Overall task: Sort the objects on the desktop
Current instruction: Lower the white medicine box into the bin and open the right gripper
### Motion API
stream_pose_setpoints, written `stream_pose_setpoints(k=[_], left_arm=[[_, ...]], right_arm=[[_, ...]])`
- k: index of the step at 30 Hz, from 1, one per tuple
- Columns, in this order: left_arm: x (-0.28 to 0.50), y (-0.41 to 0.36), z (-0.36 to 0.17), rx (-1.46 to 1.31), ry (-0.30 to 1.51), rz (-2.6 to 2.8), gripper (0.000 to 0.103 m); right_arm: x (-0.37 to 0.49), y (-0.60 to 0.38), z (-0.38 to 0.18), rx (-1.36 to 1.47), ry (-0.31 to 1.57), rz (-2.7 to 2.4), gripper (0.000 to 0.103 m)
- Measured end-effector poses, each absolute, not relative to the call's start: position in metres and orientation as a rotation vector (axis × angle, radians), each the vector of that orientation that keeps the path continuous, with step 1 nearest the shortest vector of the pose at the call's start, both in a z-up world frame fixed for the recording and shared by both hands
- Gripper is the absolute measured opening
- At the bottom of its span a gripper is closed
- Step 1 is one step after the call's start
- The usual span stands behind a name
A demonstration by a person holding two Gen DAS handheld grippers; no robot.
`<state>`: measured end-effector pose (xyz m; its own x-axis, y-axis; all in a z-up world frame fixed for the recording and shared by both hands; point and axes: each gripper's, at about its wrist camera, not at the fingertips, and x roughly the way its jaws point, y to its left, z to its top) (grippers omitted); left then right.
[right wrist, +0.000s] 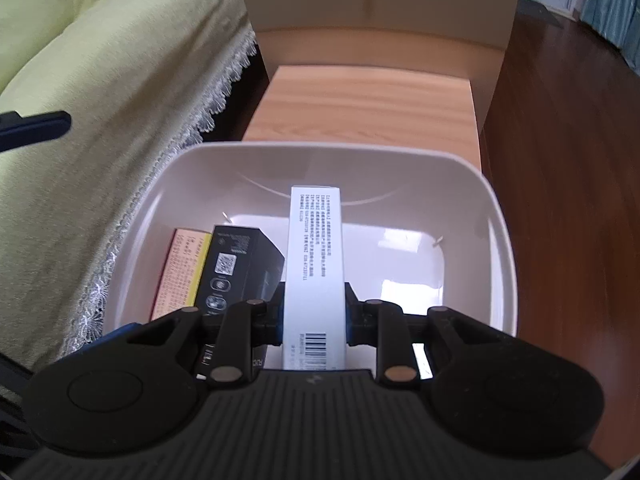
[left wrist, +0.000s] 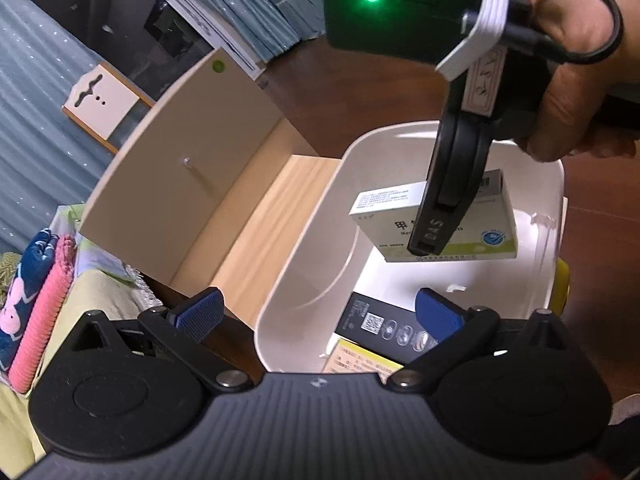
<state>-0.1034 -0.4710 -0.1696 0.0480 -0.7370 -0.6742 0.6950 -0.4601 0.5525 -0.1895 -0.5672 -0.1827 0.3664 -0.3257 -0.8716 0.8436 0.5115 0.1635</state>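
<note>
My right gripper (right wrist: 314, 316) is shut on a white medicine box (right wrist: 316, 264) and holds it over the white bin (right wrist: 492, 216). In the left wrist view the same box (left wrist: 384, 224) hangs inside the bin (left wrist: 304, 248), pinched by the right gripper (left wrist: 430, 246). A black box (right wrist: 236, 268) and a yellow-and-pink box (right wrist: 182, 272) lie in the bin's left part; they also show in the left wrist view, the black one (left wrist: 384, 324) over the yellow one (left wrist: 360, 360). My left gripper (left wrist: 320, 312) is open and empty at the bin's near rim.
A light wooden cabinet (right wrist: 368, 100) with an open door (left wrist: 176, 152) stands behind the bin. A green-covered sofa with lace trim (right wrist: 100, 140) lies to the left. Dark wooden floor (right wrist: 560, 160) runs to the right. Folded cloths (left wrist: 36, 300) rest on the sofa.
</note>
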Motion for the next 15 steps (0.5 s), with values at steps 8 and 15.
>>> stream_pose_setpoints(k=[8, 15], left_arm=[[-0.099, -0.481, -0.190, 1.310, 0.050, -1.629, 0.103], [-0.090, -0.488, -0.200, 1.337, 0.135, -1.633, 0.103]], right_arm=[[-0.185, -0.569, -0.208, 0.731, 0.917, -0.832, 0.022], [-0.180, -0.570, -0.220, 0.773, 0.914, -0.842, 0.022]])
